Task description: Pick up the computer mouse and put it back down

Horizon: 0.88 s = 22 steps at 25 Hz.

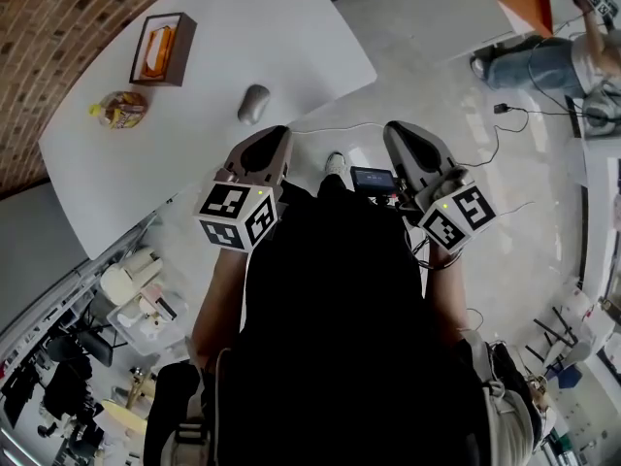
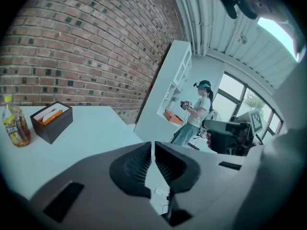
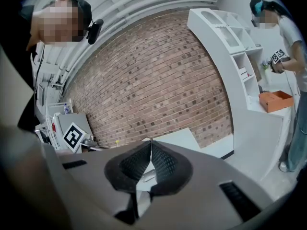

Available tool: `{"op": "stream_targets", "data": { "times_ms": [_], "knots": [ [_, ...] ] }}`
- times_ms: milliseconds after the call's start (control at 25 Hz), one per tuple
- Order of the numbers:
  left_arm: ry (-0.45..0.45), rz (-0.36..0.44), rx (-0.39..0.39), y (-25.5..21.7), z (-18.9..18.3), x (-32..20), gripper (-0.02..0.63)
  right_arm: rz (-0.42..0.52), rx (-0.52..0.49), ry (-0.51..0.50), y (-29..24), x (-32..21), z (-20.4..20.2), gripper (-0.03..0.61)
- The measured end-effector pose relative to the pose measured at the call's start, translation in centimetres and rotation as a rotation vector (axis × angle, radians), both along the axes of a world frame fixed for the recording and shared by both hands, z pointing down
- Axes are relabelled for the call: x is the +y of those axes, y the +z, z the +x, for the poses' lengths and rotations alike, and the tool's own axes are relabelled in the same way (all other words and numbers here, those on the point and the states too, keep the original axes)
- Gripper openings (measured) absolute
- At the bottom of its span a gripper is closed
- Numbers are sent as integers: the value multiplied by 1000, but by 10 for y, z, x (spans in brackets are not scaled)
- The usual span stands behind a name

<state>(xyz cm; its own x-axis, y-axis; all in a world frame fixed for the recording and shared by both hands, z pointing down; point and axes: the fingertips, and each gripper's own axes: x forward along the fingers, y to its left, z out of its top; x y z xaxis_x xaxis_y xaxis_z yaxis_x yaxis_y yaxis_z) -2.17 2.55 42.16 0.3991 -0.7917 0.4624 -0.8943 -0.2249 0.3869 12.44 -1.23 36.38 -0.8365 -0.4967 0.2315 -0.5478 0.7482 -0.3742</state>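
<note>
Grey computer mouse (image 1: 254,104) lies on the white worktop (image 1: 194,163) near its near edge; left gripper (image 1: 275,136) and right gripper (image 1: 400,130) are closed and empty, apart from it, so it is either already set back or not yet lifted

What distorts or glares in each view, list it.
Head view: fisheye bends the white table's edge, evenly lit. Left gripper view: windows glare pale, corners vignette dark. Right gripper view: brick wall bows, mosaic patches cover faces.
</note>
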Motion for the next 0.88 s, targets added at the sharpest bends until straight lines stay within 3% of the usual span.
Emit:
{"op": "stream_targets", "data": {
  "times_ms": [880],
  "knots": [
    [-26, 59, 13, -13, -1, 6, 15, 6, 8, 5, 1, 7, 9, 18]
  ]
}}
